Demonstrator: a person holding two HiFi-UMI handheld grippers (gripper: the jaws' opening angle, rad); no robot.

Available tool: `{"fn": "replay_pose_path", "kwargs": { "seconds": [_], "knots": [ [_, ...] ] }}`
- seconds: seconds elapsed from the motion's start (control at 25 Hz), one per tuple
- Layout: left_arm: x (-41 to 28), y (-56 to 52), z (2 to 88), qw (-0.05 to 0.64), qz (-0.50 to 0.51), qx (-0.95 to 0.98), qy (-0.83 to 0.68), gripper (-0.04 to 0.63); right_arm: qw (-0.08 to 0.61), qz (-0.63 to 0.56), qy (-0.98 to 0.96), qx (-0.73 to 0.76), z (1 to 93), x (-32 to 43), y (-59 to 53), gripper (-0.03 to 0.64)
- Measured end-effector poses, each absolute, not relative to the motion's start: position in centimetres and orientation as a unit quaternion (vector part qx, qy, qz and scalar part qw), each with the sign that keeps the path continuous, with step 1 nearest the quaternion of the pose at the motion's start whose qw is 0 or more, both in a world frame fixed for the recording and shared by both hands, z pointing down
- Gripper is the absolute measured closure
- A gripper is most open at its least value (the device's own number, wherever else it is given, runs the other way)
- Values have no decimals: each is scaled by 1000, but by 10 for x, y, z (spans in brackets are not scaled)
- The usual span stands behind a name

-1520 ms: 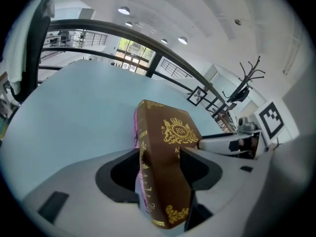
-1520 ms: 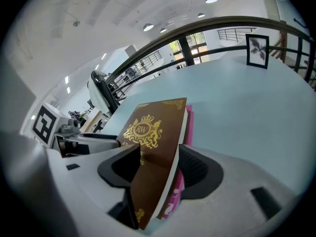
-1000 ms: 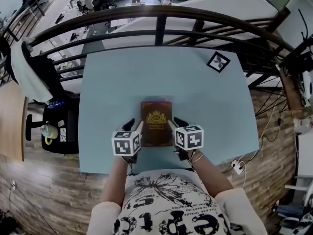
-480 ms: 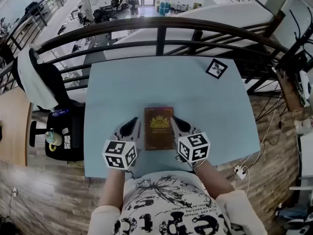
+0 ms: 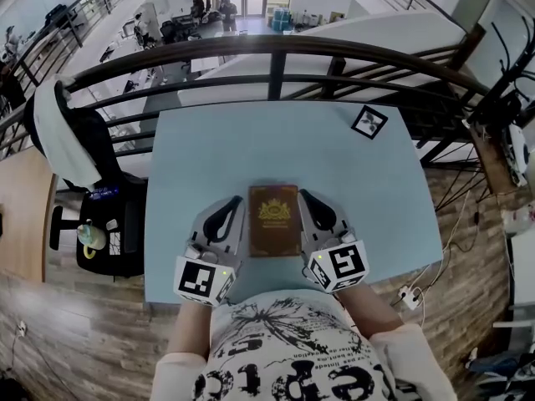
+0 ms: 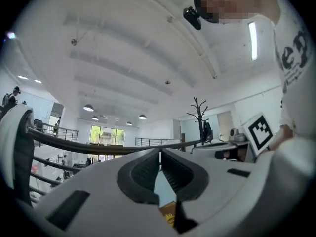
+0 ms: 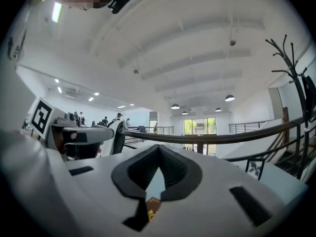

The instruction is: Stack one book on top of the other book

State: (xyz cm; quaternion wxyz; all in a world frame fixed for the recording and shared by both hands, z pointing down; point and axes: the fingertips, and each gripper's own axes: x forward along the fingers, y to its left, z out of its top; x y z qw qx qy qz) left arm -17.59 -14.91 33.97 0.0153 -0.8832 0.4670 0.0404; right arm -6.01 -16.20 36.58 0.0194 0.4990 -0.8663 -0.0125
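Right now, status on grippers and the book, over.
Left gripper, right gripper shut, empty, flanking book. Book flat on table, one cover showing. Nothing in the way.

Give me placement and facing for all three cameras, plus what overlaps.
Head view: on the person's head, looking steeply down at the table and book; shows the shirt, left gripper and right gripper.
Left gripper view: rides the left gripper, looks level along its shut jaws toward the railing; shirt at right.
Right gripper view: rides the right gripper, level along its shut jaws; shirt at left.
Shared: both gripper views catch the railing and a corner of the book below the jaws.
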Motion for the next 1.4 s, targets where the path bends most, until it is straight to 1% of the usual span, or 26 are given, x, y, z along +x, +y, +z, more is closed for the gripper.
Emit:
{"fn": "replay_pose_path", "kwargs": {
  "seconds": [0.16,0.28,1.4],
  "knots": [
    [-180,-144,328,44,54,-881,467,580,15,-31,-868,495,360,-62,-159,623],
    [-180,-142,325,51,53,-881,468,580,15,-29,-867,497,361,-59,-158,623],
    [-195,-129,334,26,36,-871,489,586,24,-28,-875,483,366,-74,-140,624]
  ]
}}
